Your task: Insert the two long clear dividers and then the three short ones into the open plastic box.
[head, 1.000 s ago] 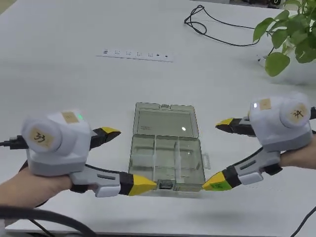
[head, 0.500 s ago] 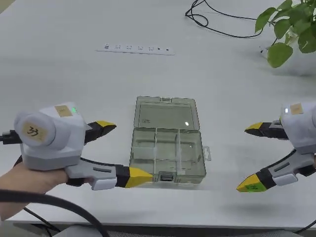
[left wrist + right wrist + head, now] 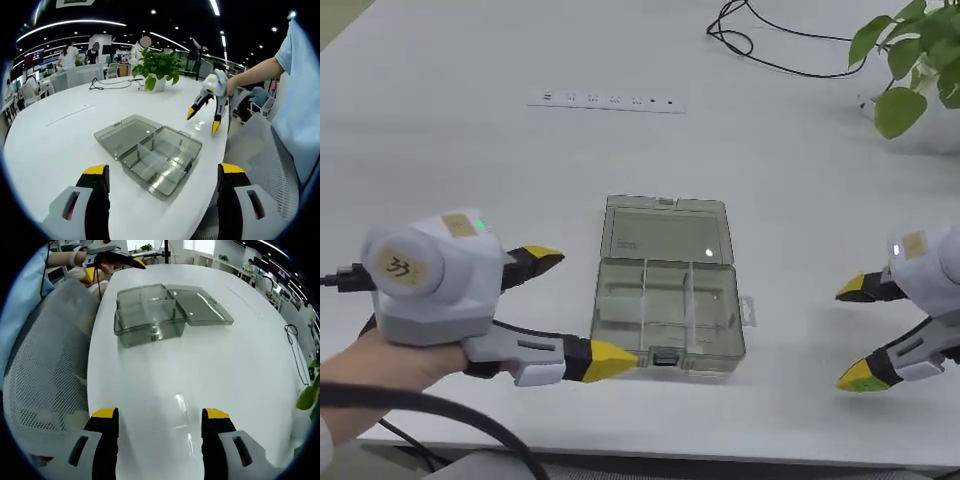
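- Head view: the plastic box (image 3: 668, 318) sits on the white table (image 3: 470, 160), near its front edge. The lid (image 3: 667, 228) is folded flat on the far side.
- Clear dividers (image 3: 645, 298) stand inside the box and split it into compartments; I cannot count them surely.
- The left gripper (image 3: 595, 308) is just left of the box, jaws spread wide and holding nothing, its near tip close to the front-left corner.
- The right gripper (image 3: 841, 336) is well to the right, jaws apart and empty, with bare table between it and the box.
- Far back lie a white power strip (image 3: 607, 100), a black cable (image 3: 760, 50) and a potted plant (image 3: 915, 55) at far right.
- Left gripper view: the left gripper (image 3: 162, 169) has its yellow-tipped jaws wide, with the plastic box (image 3: 160, 157) just beyond them. The right gripper (image 3: 202, 122) is beyond the box, and the potted plant (image 3: 157, 67) stands further off.
- Right gripper view: the right gripper (image 3: 160, 413) gapes over bare table. The plastic box (image 3: 150, 322) and its lid (image 3: 200, 305) lie well ahead, the left gripper (image 3: 117, 257) is past them, and a mesh chair (image 3: 45, 365) is beside the table edge.
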The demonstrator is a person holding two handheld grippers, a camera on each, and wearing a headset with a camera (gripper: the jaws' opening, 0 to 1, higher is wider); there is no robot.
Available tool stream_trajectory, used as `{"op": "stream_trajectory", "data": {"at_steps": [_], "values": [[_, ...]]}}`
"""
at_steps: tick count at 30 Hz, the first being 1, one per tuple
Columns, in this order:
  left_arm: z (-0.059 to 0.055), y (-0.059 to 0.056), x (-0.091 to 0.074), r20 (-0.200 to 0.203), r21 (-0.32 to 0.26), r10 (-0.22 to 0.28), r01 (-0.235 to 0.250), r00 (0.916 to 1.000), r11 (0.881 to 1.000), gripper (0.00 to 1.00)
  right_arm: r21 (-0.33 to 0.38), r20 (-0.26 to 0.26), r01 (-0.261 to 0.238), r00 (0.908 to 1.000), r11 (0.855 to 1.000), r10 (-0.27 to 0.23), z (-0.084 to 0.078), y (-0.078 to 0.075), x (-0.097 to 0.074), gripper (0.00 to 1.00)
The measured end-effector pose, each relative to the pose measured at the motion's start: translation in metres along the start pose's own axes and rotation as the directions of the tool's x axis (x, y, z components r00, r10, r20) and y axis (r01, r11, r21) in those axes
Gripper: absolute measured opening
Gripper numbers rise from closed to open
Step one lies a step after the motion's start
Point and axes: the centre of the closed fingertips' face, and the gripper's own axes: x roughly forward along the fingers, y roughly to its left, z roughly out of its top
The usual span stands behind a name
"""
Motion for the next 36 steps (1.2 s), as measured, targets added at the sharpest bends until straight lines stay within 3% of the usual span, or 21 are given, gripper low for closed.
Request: {"op": "stream_trajectory", "data": {"at_steps": [4,11,22,24,36], "values": [[-0.002,-0.001,-0.002,-0.003,0.000,0.001,-0.001,1.0000,1.000,0.91,-0.078,-0.056,0.015,0.9983,0.997,-0.020,-0.008,-0.006,0.004,0.57],[-0.002,0.000,-0.005,0.002,-0.010,0.009,-0.009,1.0000,1.000,0.90,-0.119,-0.092,0.006,0.9956,0.993,-0.017,-0.012,-0.011,0.011,0.45],[0.001,0.000,0.000,0.013,-0.010,0.003,-0.003,0.9999,1.000,0.90,-0.128,-0.102,-0.021,0.9948,0.991,0.008,-0.012,-0.011,0.012,0.39],[0.002,-0.001,0.001,0.014,-0.011,0.001,-0.001,0.9999,1.000,0.89,-0.129,-0.107,-0.018,0.9943,0.991,0.005,-0.011,-0.013,0.012,0.33],[0.003,-0.001,-0.001,0.055,-0.051,0.006,-0.003,0.9985,0.999,0.89,-0.105,-0.143,-0.008,0.9897,0.994,-0.008,-0.011,-0.013,0.012,0.32]]}}
